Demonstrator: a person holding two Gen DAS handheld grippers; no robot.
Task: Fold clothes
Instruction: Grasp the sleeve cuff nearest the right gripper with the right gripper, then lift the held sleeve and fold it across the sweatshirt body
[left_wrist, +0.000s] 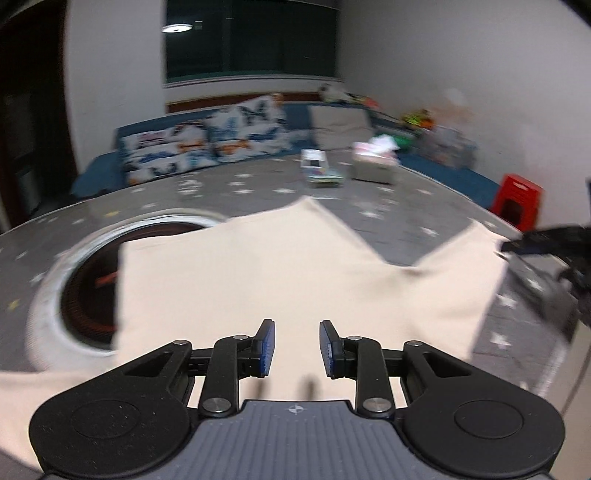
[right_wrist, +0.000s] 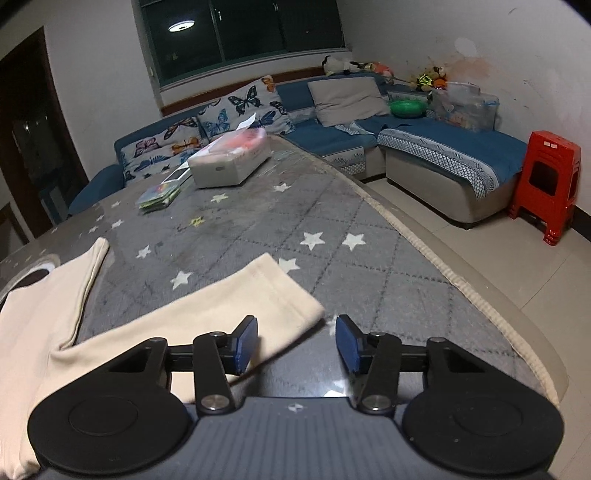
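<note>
Garment: cream trousers (right_wrist: 207, 314) lie flat on the desk (right_wrist: 369, 280).
Near leg: its hem lies just left of the right claw (right_wrist: 295, 341), long axis toward lower left.
Right claw: apart, empty.
Left claw (left_wrist: 296, 347): apart, empty, above the waist.

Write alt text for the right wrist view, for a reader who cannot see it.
The right tool, its jaws apart, hovers over the end of a cream garment's sleeve spread on a grey star-patterned table cover. Farther back on the table sit a grey box and a small book; behind them are a blue sofa and a red stool.
</note>
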